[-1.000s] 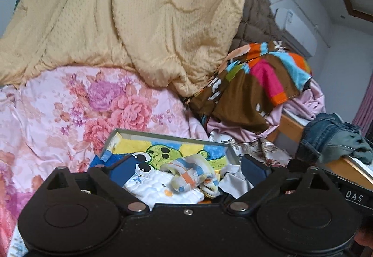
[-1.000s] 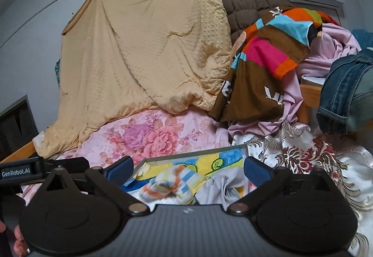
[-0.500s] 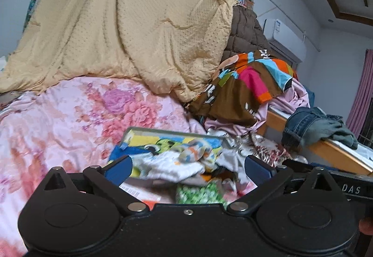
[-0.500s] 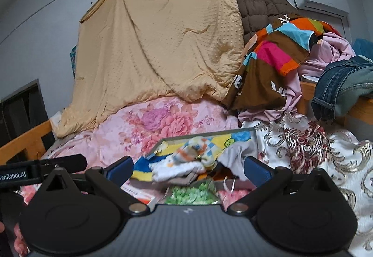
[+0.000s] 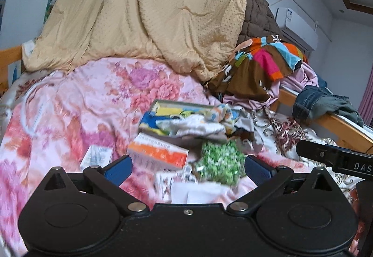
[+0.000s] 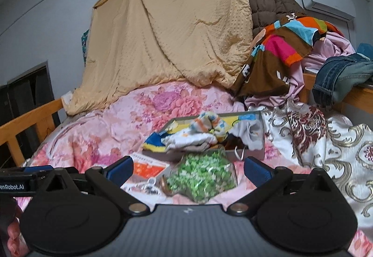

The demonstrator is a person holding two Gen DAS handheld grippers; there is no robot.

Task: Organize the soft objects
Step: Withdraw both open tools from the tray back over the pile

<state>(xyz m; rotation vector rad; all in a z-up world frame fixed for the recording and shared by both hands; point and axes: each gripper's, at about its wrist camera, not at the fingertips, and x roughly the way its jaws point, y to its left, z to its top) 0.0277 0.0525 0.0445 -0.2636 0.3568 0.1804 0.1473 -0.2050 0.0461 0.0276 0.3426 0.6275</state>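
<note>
A shallow cartoon-printed box [image 5: 160, 105] [image 6: 260, 127] lies on the pink floral bedspread [image 5: 81, 103] [image 6: 116, 126]. It holds small soft cloths: a white one [image 5: 198, 126] [image 6: 186, 139], a striped orange-blue one [image 5: 221, 112] [image 6: 207, 123] and a grey one [image 6: 253, 131]. A green-patterned bag [image 5: 219, 161] [image 6: 202, 175] lies in front of the box. My left gripper [image 5: 187, 167] and right gripper [image 6: 187, 167] are both open and empty, held back from the box.
An orange-white carton [image 5: 158, 154] [image 6: 146, 167] and paper packets [image 5: 95, 156] lie beside the bag. A yellow quilt [image 5: 151, 14], striped brown garment [image 5: 263, 65], jeans [image 5: 324, 103] on a wooden rail, and a gold-patterned white cloth [image 6: 326, 145] surround the spot.
Both grippers have pulled back and up from the box, bringing the green bag, carton and packets into view. Both stayed open.
</note>
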